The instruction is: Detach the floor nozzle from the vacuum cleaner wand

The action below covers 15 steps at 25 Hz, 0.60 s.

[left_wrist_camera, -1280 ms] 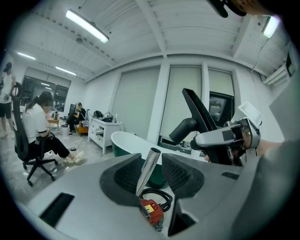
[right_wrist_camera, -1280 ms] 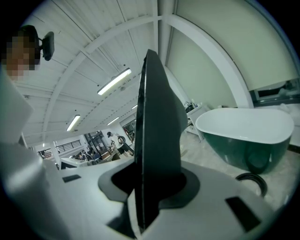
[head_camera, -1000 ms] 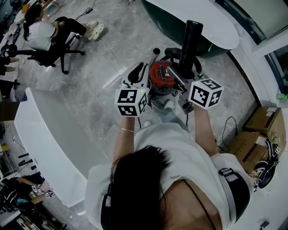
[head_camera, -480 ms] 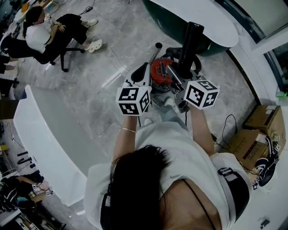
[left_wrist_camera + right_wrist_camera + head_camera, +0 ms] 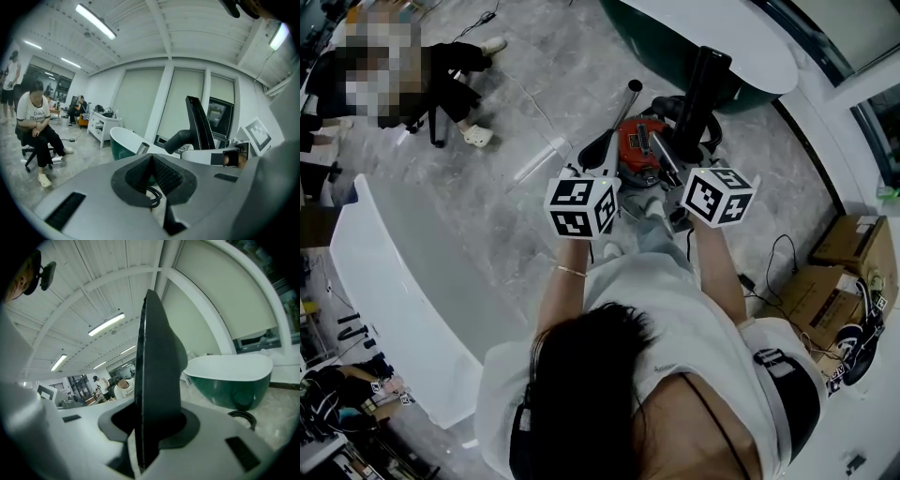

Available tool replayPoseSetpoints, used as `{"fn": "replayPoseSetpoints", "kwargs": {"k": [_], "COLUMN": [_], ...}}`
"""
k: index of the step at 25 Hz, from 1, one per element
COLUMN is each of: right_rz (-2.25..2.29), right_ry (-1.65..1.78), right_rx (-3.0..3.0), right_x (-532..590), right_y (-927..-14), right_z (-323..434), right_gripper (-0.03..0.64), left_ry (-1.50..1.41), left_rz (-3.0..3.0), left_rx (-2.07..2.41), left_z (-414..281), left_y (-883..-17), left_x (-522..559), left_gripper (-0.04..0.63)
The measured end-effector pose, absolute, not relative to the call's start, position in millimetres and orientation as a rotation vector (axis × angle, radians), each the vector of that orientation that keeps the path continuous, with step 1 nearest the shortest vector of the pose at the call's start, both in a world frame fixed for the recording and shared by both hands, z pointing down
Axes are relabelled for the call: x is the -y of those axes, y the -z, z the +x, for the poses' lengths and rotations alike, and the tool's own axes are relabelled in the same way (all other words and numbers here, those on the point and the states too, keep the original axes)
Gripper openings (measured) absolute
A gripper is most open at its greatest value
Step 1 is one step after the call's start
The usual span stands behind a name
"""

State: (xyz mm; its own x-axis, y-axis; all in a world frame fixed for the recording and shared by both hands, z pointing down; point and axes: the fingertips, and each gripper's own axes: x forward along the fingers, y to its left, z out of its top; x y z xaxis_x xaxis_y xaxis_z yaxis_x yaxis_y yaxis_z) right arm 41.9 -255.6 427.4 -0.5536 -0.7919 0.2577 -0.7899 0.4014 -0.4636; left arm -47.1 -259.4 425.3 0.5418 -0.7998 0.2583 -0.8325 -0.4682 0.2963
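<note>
From overhead, we hold the left gripper [image 5: 592,173] and the right gripper [image 5: 689,159] close above a red vacuum cleaner [image 5: 636,150] on the grey floor [image 5: 534,112]. The black floor nozzle [image 5: 705,80] stands upright beside the silver wand [image 5: 625,108].

In the left gripper view, our jaws are clenched together. The nozzle's curved neck sits near the wand's open end but apart from it.

In the right gripper view, our jaws grasp the nozzle edge-on, with a green tub [image 5: 232,380] behind.
</note>
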Motion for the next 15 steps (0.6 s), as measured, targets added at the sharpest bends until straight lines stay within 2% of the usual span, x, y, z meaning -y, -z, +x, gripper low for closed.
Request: {"fn": "replayPoseSetpoints", "kwargs": {"k": [15], "right_rz": [-1.554], "right_ry": [0.781], "right_rx": [-2.666], "right_x": [238], "right_y": [-430], "right_z": [29], "right_gripper": [0.126], "left_ry": [-0.154], "left_rz": [2.404], "left_rx": [1.318], "left_z": [-54], "left_y": [-429], "left_x": [244], "left_gripper": [0.003]}}
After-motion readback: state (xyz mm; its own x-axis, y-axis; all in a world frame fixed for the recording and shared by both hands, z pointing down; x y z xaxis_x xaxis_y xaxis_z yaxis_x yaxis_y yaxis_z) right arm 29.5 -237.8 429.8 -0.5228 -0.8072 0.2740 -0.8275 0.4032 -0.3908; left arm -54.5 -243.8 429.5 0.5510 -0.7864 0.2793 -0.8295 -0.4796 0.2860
